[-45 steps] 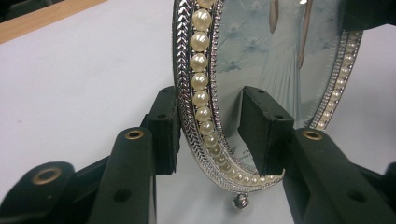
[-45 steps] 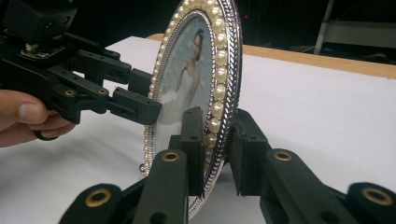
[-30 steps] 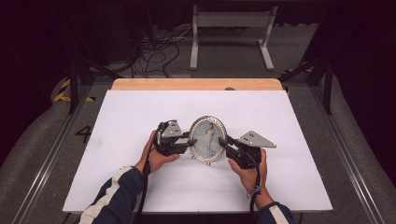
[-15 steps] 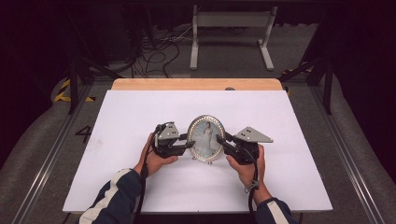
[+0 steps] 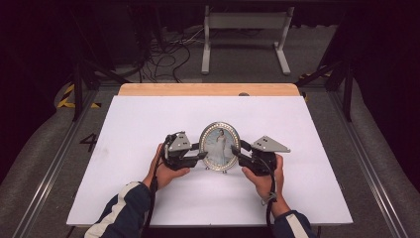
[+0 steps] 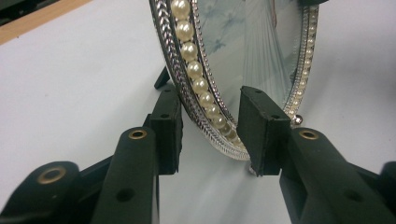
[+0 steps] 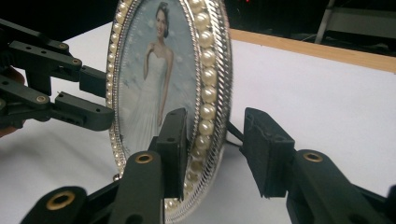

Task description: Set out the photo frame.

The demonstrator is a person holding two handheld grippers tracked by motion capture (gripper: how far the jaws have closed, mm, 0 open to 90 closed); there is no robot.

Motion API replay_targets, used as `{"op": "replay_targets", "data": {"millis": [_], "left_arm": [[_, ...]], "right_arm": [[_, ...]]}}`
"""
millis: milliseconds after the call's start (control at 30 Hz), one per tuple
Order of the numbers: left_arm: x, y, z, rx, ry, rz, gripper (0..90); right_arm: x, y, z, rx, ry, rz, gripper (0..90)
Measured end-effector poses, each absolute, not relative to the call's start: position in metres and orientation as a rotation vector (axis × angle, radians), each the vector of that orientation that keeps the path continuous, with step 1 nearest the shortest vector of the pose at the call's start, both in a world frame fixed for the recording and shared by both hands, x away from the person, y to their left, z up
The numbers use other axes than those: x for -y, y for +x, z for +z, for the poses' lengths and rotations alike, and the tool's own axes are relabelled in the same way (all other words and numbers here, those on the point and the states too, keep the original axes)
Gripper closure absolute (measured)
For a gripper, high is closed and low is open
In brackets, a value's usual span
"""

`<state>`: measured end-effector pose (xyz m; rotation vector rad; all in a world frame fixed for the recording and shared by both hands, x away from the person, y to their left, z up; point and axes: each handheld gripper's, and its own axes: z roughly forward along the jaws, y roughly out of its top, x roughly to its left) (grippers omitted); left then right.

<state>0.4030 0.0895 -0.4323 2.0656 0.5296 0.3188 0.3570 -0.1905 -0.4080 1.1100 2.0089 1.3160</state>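
An oval picture frame [image 5: 219, 145] with a pearl rim and a photo of a person in a white dress stands upright on the white table [image 5: 148, 124]. My left gripper [image 5: 202, 151] straddles its lower left rim. In the left gripper view the pearl rim [image 6: 201, 84] runs between the two pads of that gripper [image 6: 210, 128], with a gap on the back side. My right gripper [image 5: 235, 150] straddles the right rim. Seen from the right gripper [image 7: 215, 149], one pad sits at the frame's [image 7: 154, 93] front and the other stands clear behind. The left gripper [image 7: 95, 100] shows beyond.
A wooden strip [image 5: 208, 89] runs along the table's far edge. Beyond it, on the floor, are cables [image 5: 163, 49] and a metal stand [image 5: 245, 29]. Bare white tabletop lies all around the frame.
Both grippers have stayed at the frame's two sides with only small shifts. The frame looks slightly more upright than a second ago.
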Motion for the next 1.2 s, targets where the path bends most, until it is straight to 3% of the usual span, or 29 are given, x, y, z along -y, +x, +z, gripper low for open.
{"op": "replay_targets", "data": {"millis": [333,833,1200], "left_arm": [[-0.096,0.401,-0.425,-0.517,2.039,0.348,64.4],[-0.096,0.398,-0.428,-0.534,2.059,0.354,72.5],[-0.095,0.396,-0.429,-0.548,2.055,0.362,72.6]], "right_arm": [[0.196,0.35,-0.405,-2.007,1.109,1.38,75.6],[0.192,0.357,-0.406,-1.996,1.102,1.351,75.6],[0.191,0.361,-0.406,-1.989,1.095,1.337,74.9]]}}
